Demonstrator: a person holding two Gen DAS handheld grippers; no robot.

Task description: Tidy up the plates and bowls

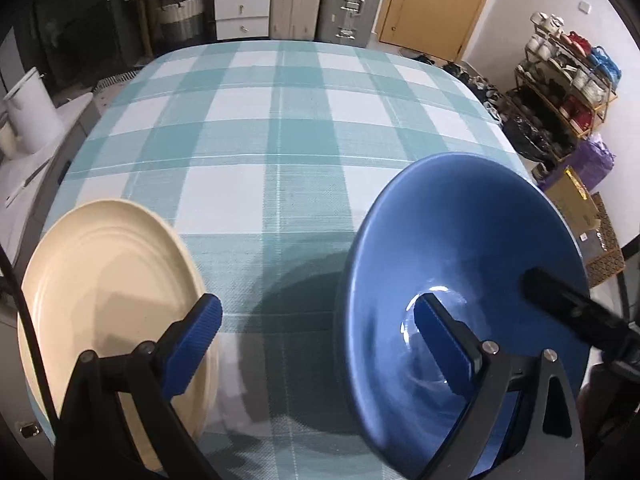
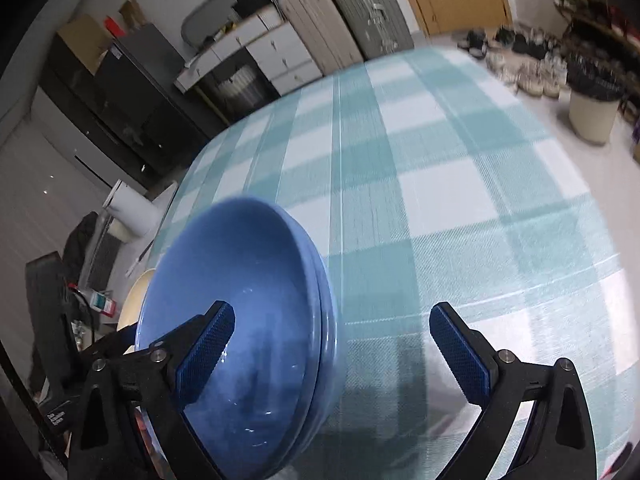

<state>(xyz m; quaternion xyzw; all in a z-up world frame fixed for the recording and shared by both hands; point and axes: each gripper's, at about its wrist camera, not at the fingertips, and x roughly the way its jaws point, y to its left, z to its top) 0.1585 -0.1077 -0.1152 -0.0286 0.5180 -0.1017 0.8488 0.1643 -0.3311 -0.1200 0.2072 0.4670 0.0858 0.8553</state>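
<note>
Teal-and-white checked tablecloth (image 1: 280, 152) fills the middle of both views; behind it, at the top of the frame, stand white drawers (image 1: 242, 6), two suitcases (image 1: 352, 0) and a yellow door (image 1: 436, 0).

Left wrist view — the left gripper (image 1: 318, 334) has its blue-padded fingers spread wide apart, grasping nothing. A cream plate (image 1: 108, 280) lies at lower left, its near part behind the left finger; whether pad and plate touch cannot be told. A blue bowl (image 1: 464, 248) sits at lower right on the cloth, the other finger in front of its hollow. A black finger of the second gripper enters from the right edge over the bowl's rim.

Right wrist view — the right gripper (image 2: 332, 344) is likewise wide open and grips nothing. The blue bowl (image 2: 248, 280) appears at lower left, a second rim line showing along its right side, so it seems to be two bowls nested. The left finger overlaps its inside; contact is unclear.
</note>
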